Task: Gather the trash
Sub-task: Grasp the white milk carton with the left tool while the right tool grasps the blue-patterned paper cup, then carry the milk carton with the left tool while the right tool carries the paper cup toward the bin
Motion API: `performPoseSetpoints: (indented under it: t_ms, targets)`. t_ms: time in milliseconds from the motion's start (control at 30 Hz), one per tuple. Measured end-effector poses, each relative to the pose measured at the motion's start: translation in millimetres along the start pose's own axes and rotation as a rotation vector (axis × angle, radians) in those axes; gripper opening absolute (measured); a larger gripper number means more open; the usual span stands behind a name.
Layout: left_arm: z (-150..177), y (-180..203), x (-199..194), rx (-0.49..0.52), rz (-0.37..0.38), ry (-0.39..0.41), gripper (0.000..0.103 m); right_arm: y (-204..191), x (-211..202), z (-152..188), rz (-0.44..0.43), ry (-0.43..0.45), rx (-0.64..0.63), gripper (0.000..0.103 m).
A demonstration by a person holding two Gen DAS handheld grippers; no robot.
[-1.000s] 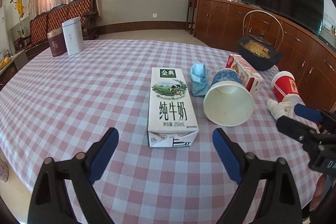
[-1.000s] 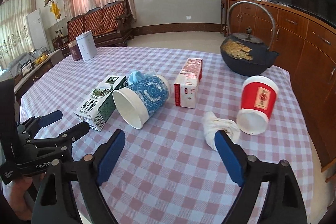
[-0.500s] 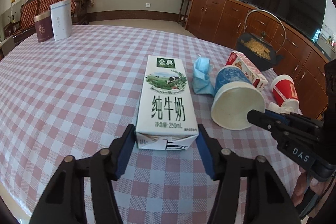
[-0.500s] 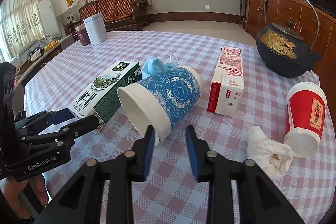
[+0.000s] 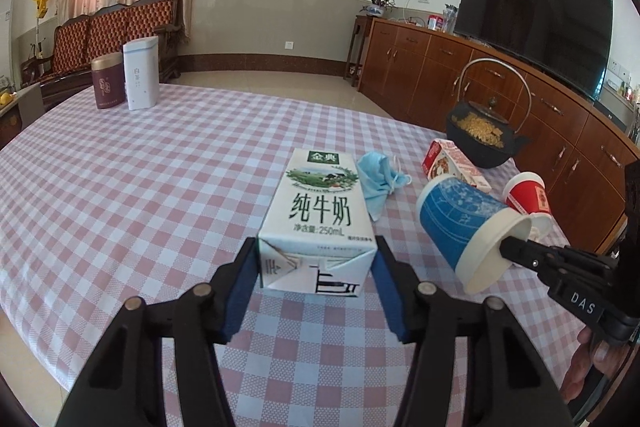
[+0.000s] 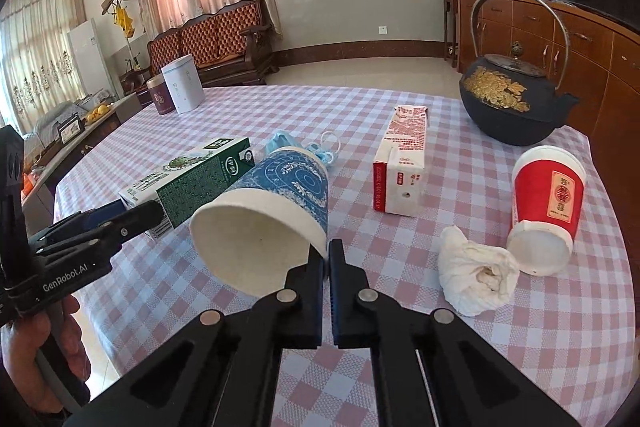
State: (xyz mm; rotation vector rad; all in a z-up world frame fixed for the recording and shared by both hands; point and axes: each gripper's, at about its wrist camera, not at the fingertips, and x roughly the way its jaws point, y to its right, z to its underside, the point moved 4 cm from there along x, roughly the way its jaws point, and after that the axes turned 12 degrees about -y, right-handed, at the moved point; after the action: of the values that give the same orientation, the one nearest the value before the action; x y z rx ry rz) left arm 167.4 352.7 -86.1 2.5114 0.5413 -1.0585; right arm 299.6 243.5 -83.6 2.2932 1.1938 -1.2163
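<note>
The green-and-white milk carton lies flat on the bench, its folded end clamped between the blue pads of the left claw, which press on both of its sides. Just to its right the blue-patterned paper cup is tipped with its open mouth toward the cameras, and the right claw has its jaws pinched together on the cup's rim, one finger inside the mouth and one outside; in the left wrist view the cup's rim end looks raised off the checked cloth. A crumpled blue face mask lies behind the cup and beside the carton's far end. Further right a red-and-white carton lies on its side, a red paper cup lies mouth-forward near the bench edge, and a wadded white tissue rests just beside that cup's rim. A black cast-iron teapot with gold decoration stands behind them. Two tins, one maroon and one white, stand upright and touching at the far left side.
</note>
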Motion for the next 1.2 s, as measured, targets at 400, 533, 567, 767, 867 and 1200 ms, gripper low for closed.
performPoseSetpoints:
  t_ms: [400,533,567,767,867,1200]
  targets:
    - [14.9,18.7,-13.7,0.065,-0.007,0.026,0.055,28.1,-51.2,24.9,0.041,0.041,0.052,0.003]
    - [17.6,21.9,-14.4,0.076,-0.004,0.024,0.055,32.6,-62.4,30.5,0.047,0.044,0.057,0.003]
    - [18.5,23.4,-13.3,0.081,-0.01,0.019,0.055,33.1,-64.2,31.9,0.05,0.046,0.056,0.003]
    - [26.1,27.9,5.5,0.09,-0.001,-0.056,0.058,38.3,-60.9,39.5,0.052,0.024,0.068,0.003]
    - [22.7,32.7,16.0,0.097,-0.018,-0.067,0.063,38.8,-54.4,41.0,0.057,0.012,0.065,0.003]
    - [19.8,56.9,13.2,0.164,0.005,-0.058,0.055,40.4,-50.7,42.8,0.083,-0.01,0.065,0.003]
